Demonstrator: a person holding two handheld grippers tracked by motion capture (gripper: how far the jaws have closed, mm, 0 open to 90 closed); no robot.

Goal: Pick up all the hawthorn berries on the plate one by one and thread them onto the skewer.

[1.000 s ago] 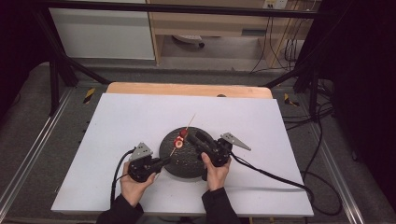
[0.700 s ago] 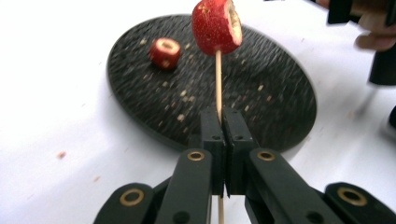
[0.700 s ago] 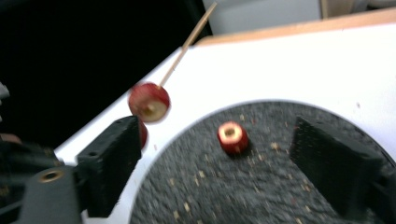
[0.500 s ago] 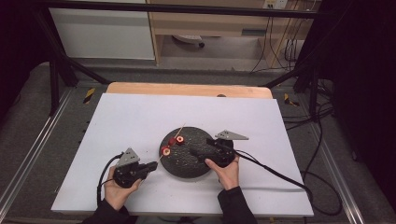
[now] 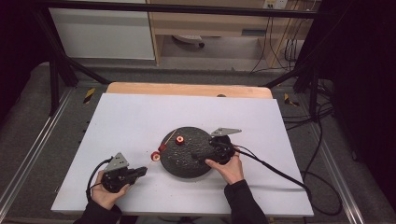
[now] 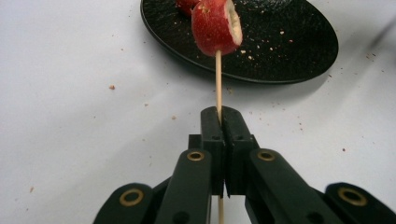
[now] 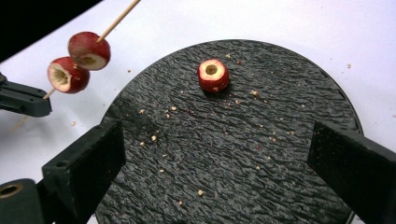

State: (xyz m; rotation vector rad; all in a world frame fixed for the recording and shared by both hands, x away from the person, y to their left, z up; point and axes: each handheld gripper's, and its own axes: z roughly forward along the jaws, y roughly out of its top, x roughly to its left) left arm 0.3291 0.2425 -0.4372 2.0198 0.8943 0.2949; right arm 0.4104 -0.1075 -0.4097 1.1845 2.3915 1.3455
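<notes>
Left gripper [image 5: 140, 171] is seen pressed together on a thin wooden skewer [image 6: 218, 79], held low over the white counter [image 5: 126, 121] just left of the black plate [image 5: 187, 163]. Two red cored fruit pieces [image 7: 77, 60] are threaded on the skewer; in the left gripper view the farther piece is mostly hidden behind the nearer one, and the skewer's tail is cut off at the frame's bottom edge. Right gripper [image 5: 198, 156] is held spread wide over the plate. One loose fruit piece [image 7: 213, 74] lies on the plate among crumbs.
</notes>
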